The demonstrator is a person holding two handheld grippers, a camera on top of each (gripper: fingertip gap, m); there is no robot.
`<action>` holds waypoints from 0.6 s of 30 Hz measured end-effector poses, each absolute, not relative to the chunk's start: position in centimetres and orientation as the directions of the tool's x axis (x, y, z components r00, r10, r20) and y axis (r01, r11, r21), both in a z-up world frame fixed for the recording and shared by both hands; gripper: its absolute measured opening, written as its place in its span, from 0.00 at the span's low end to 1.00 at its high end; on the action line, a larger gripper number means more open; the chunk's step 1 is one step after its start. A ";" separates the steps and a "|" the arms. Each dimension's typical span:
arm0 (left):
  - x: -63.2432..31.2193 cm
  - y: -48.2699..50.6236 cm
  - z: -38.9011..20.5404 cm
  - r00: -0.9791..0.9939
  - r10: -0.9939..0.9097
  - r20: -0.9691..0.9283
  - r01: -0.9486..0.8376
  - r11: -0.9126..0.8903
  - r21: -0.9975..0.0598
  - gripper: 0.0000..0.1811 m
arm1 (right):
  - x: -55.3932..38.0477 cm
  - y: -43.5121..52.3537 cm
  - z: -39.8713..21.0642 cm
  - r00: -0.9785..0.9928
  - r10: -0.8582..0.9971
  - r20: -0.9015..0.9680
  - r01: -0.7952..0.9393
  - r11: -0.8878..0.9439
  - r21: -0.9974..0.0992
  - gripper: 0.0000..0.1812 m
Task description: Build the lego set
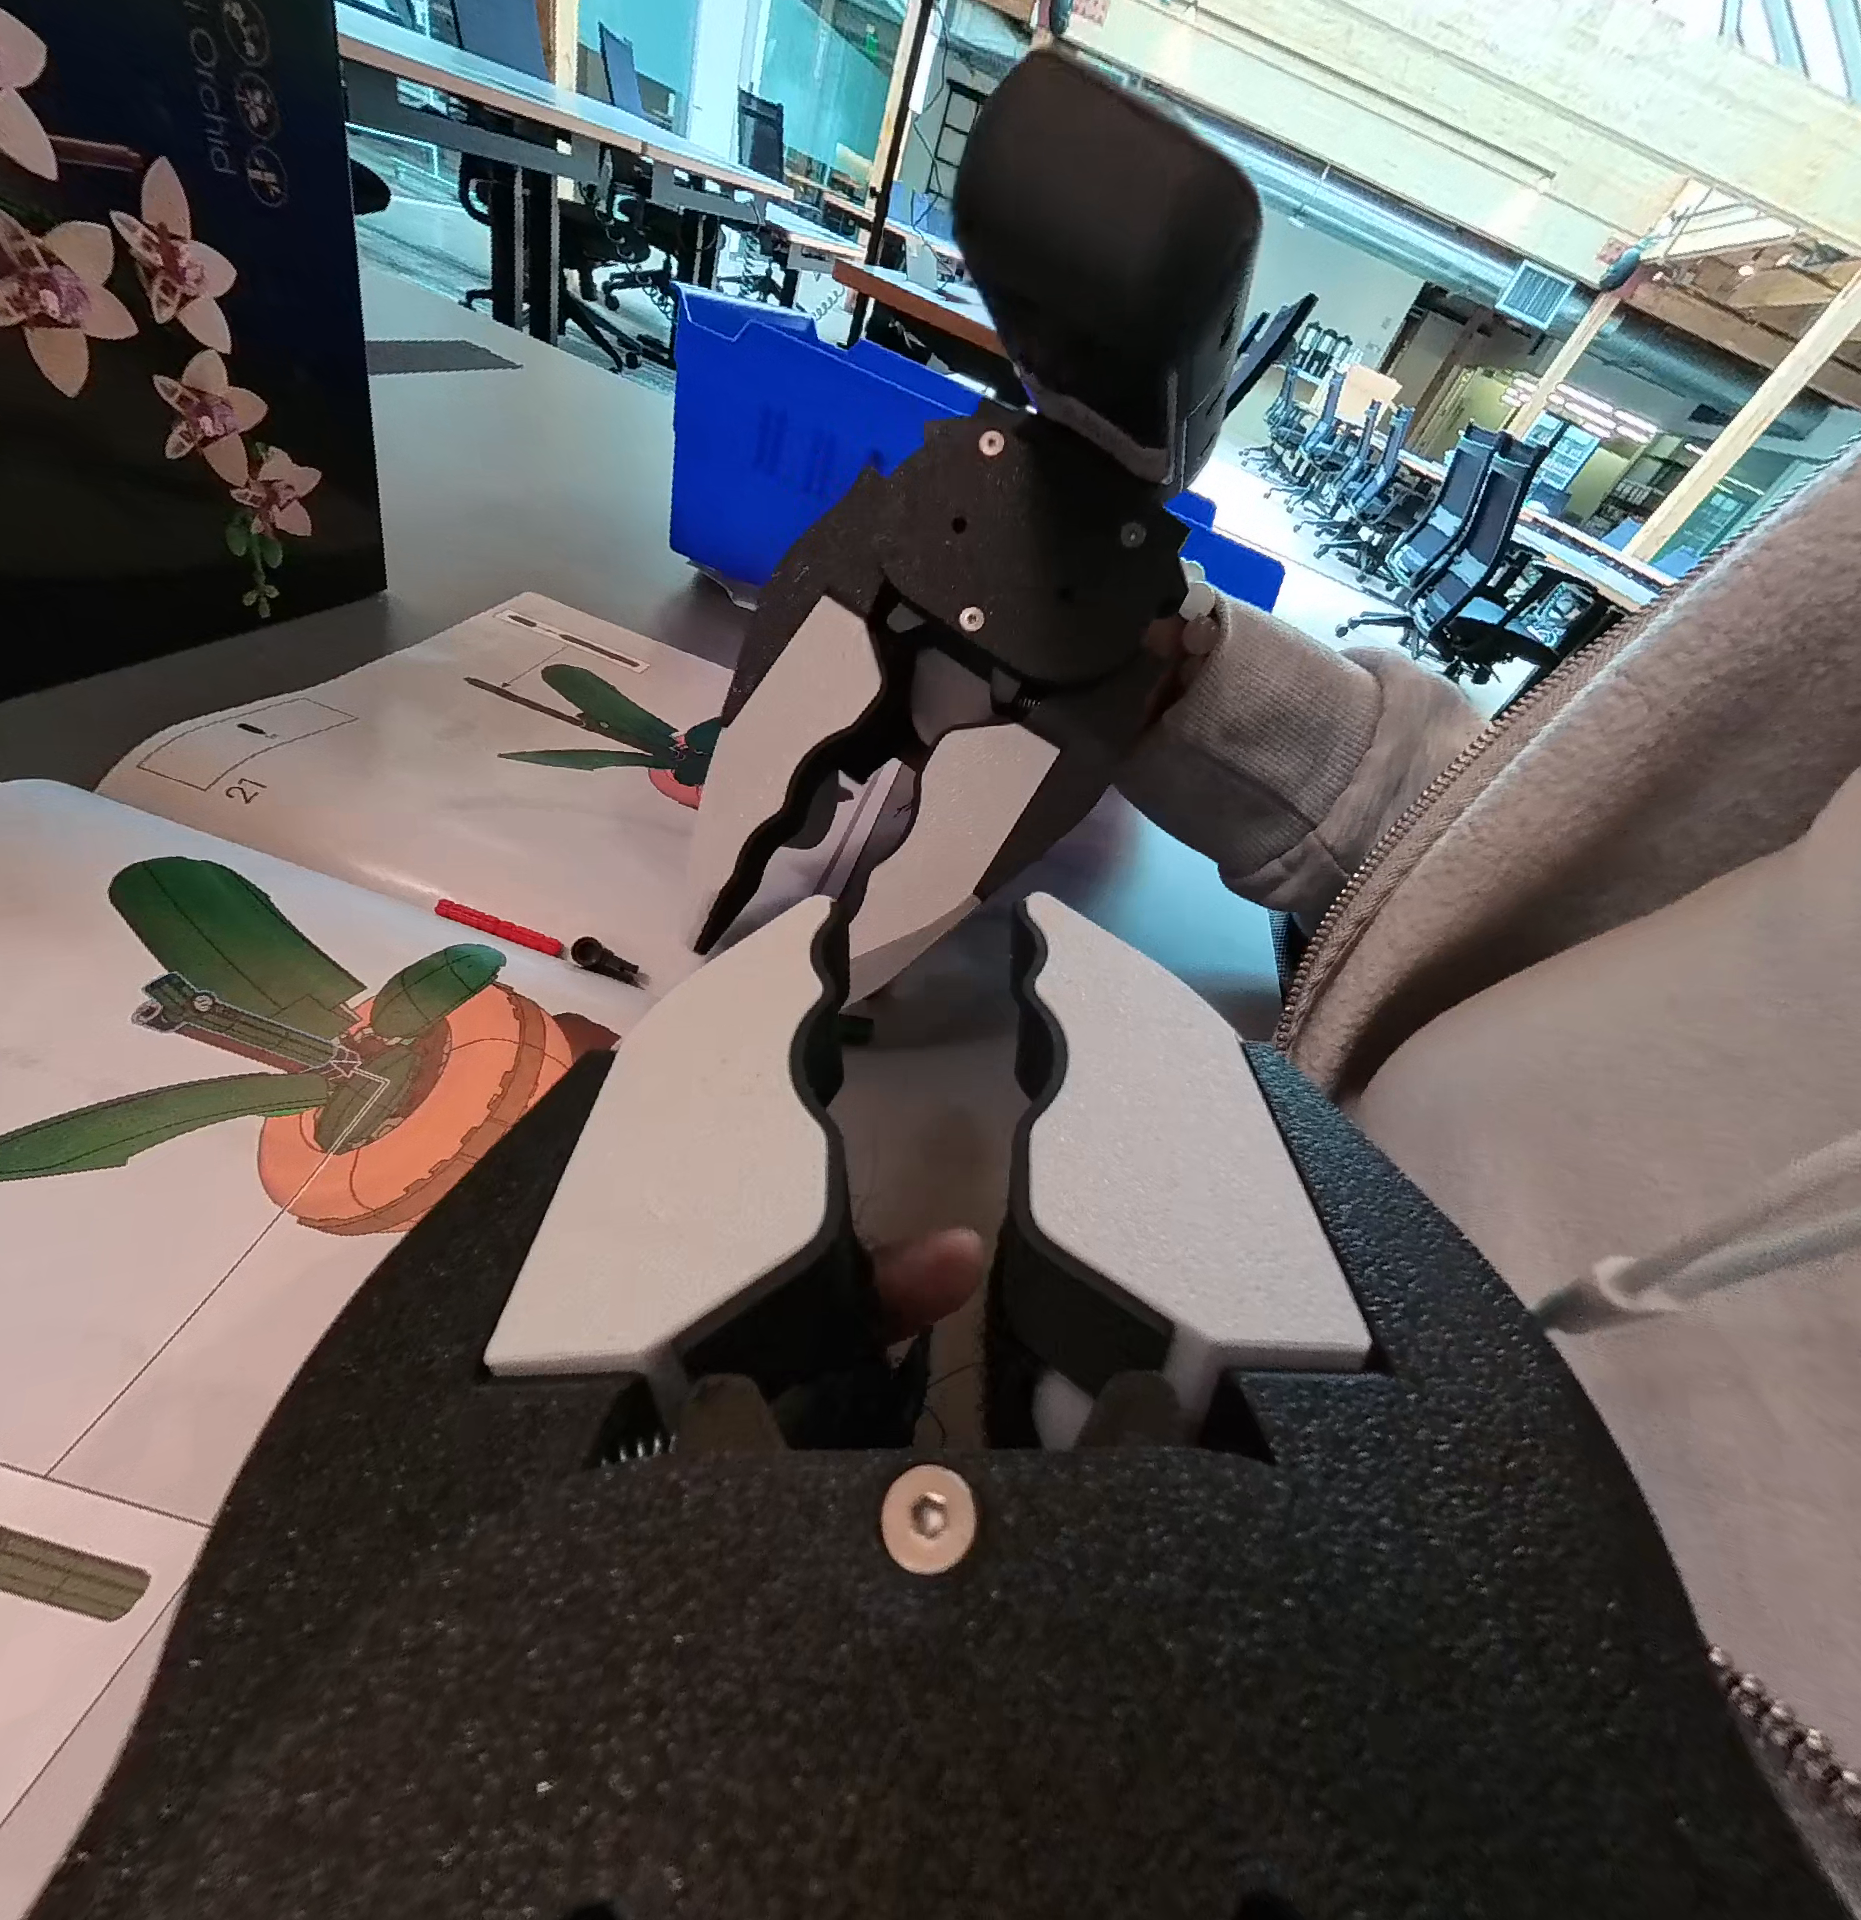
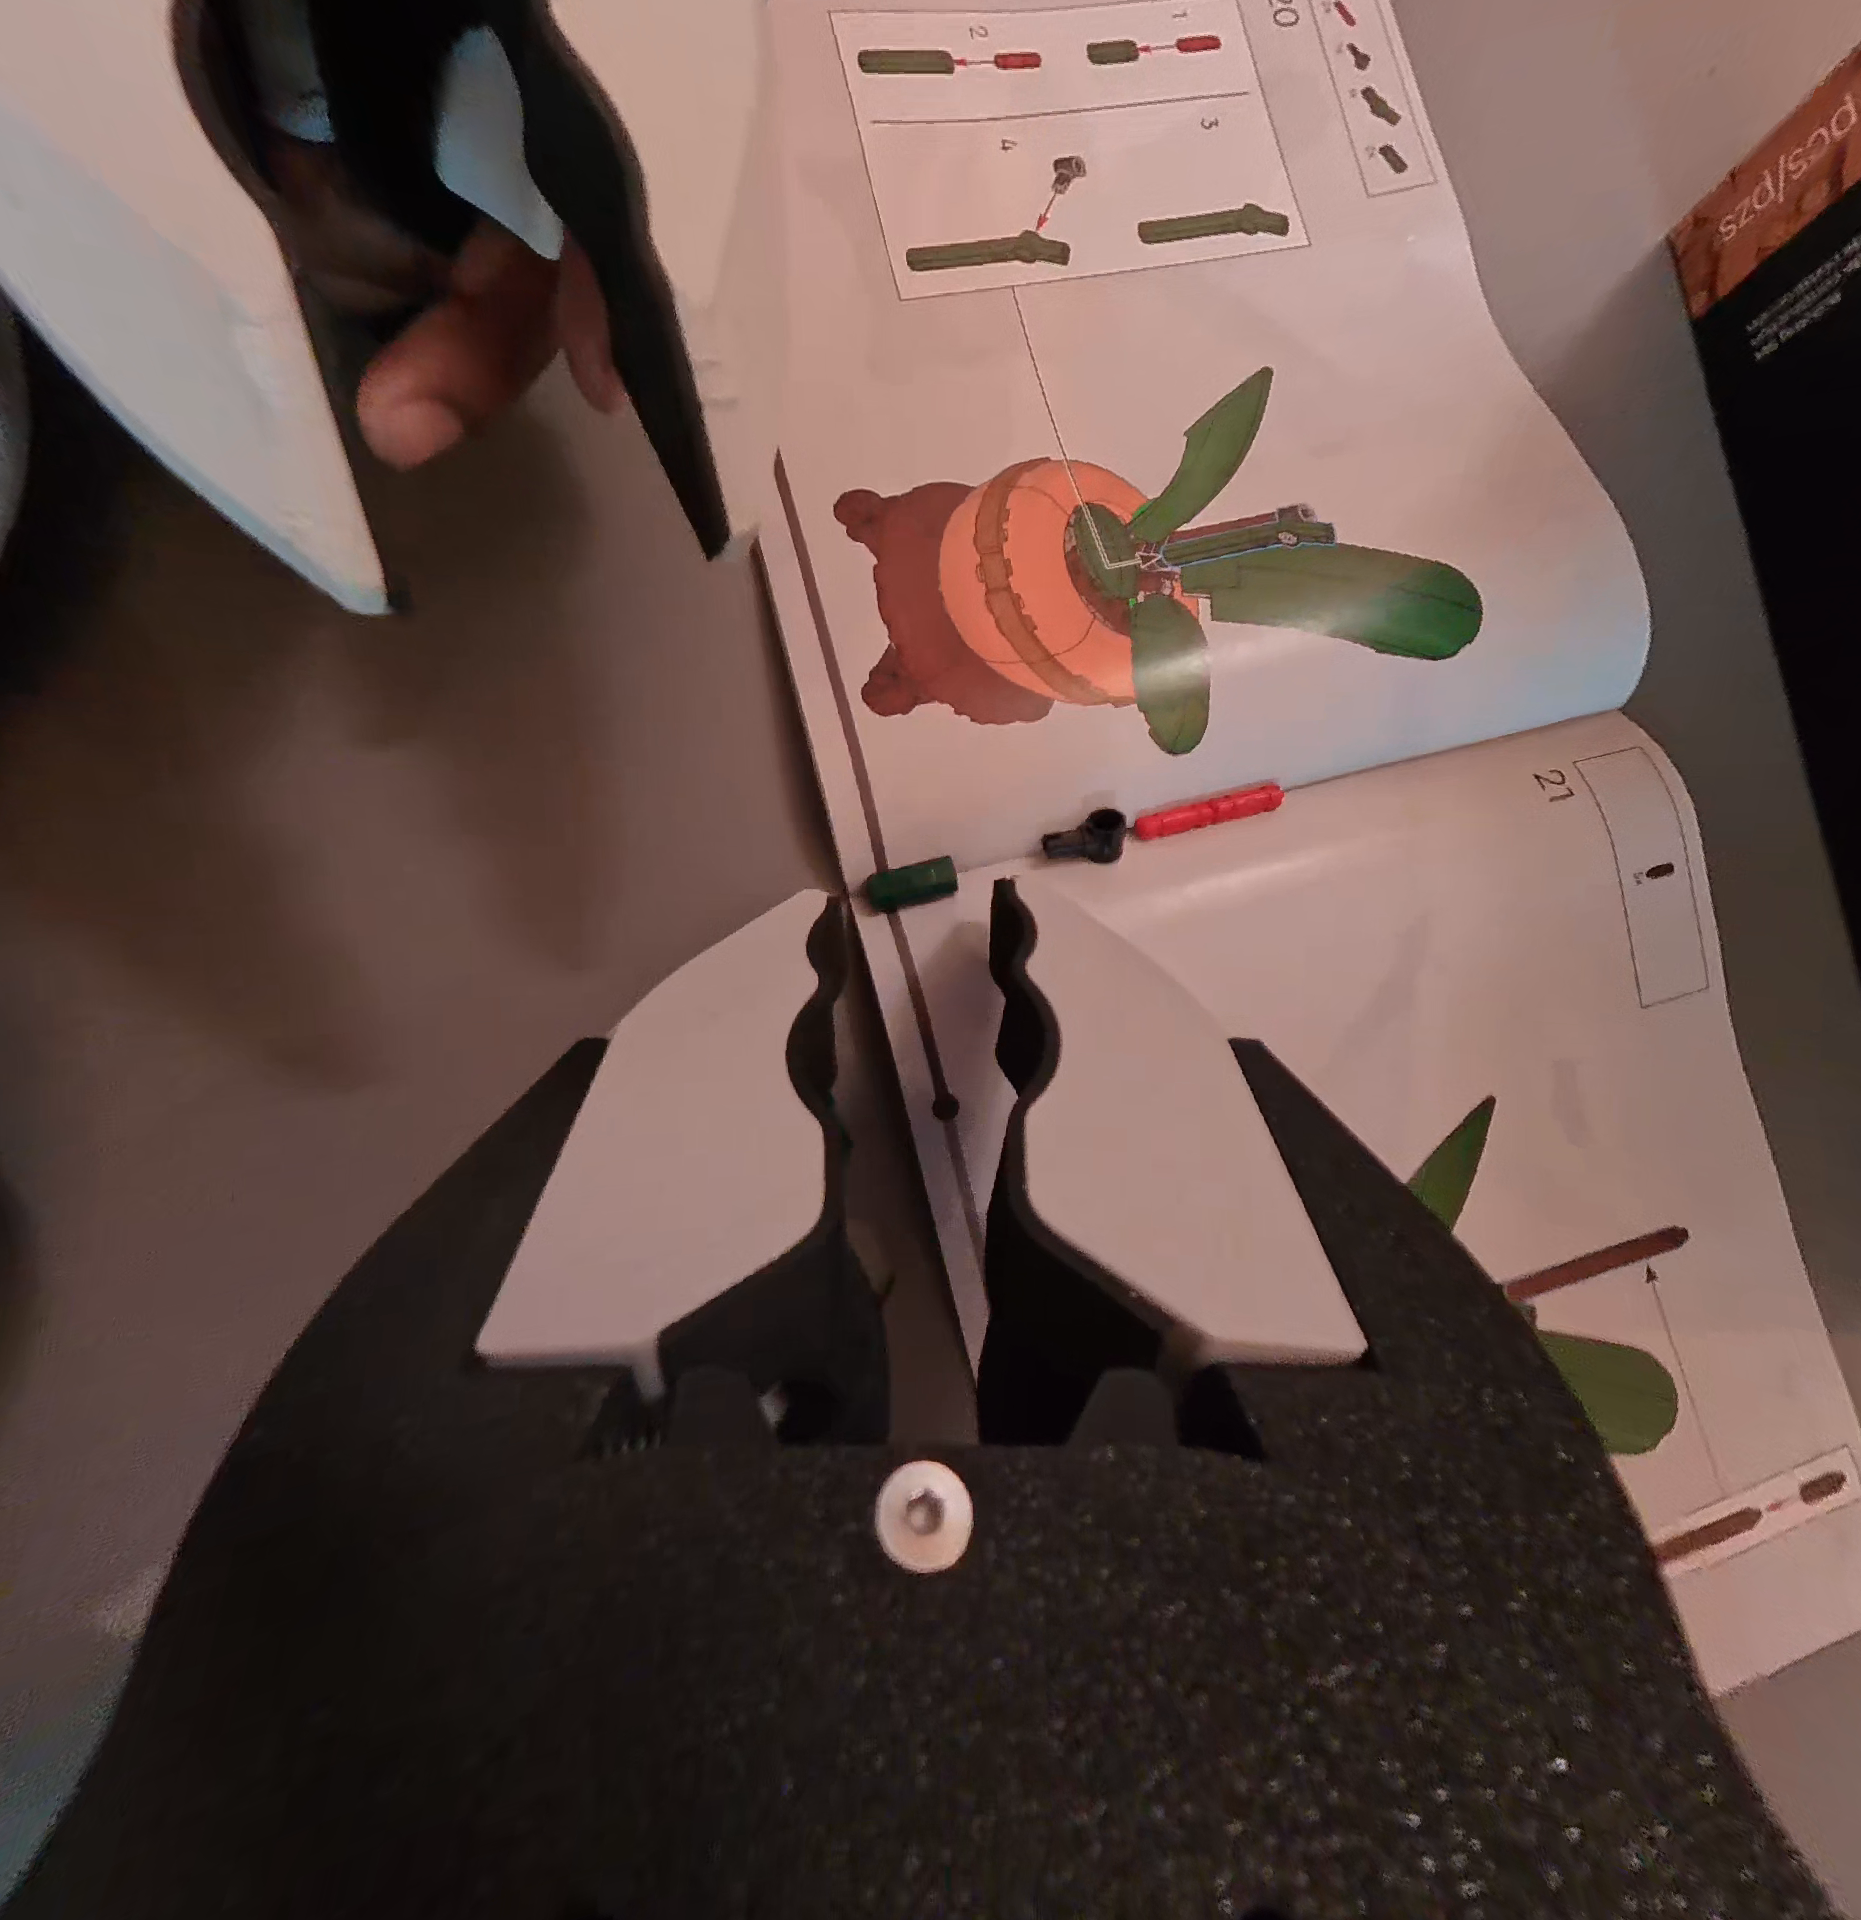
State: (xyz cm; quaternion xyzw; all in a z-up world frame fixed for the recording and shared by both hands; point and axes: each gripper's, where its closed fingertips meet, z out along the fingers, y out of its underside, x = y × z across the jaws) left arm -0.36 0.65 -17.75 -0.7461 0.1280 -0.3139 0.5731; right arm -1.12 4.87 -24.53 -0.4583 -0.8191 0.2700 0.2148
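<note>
An open instruction booklet [image 2: 1269, 644] lies on the grey table [image 2: 386, 831]. In its fold lie a small dark green cylinder piece [image 2: 910, 883], a black connector [image 2: 1087, 834] and a red pin [image 2: 1206, 812]. My right gripper [image 2: 915, 899] is open and empty, its tips just short of the green piece, one on each side of it. My left gripper [image 1: 926, 920] is open and empty, held above the table beside the booklet. It shows at the top left of the right wrist view [image 2: 552, 571]. The red pin [image 1: 495, 928] and black connector [image 1: 602, 958] also show in the left wrist view, left of the right gripper [image 1: 791, 935].
The dark set box [image 1: 167, 312] with orchid pictures stands behind the booklet; it also shows in the right wrist view [image 2: 1799, 520]. A blue bin [image 1: 801, 447] sits beyond the table. The person's beige sleeve and jacket [image 1: 1528, 987] fill the right side. Some 8 cm of space lies between my two pairs of fingers. To reach the red pin [image 2: 1206, 812] in a straight line is about 5 cm for my right fingers, about 11 cm for my left. Seen from the left wrist view [image 1: 497, 933] as well.
</note>
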 end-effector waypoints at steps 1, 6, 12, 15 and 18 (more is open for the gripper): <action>-0.4 0.7 -17.7 0.770 -0.551 0.322 0.169 -0.310 -0.936 0.16 | -0.8 5.1 -24.4 -0.475 0.874 0.100 0.642 0.422 -0.640 0.15; -0.5 0.6 -17.7 0.771 -0.548 0.325 0.172 -0.311 -0.935 0.15 | 2.2 5.4 -23.1 -0.421 0.906 0.032 0.670 0.335 -0.662 0.18; -0.1 0.4 -18.4 0.764 -0.558 0.324 0.134 -0.354 -0.926 0.12 | 4.1 5.0 -25.0 -0.392 0.918 0.052 0.722 0.343 -0.601 0.16; 0.3 0.4 -18.5 0.761 -0.573 0.305 0.108 -0.351 -0.930 0.12 | 3.4 5.2 -25.5 -0.386 0.918 0.085 0.713 0.356 -0.604 0.14; 0.6 0.3 -18.5 0.759 -0.583 0.291 0.090 -0.348 -0.933 0.13 | 3.1 5.2 -25.7 -0.409 0.909 0.085 0.709 0.375 -0.597 0.04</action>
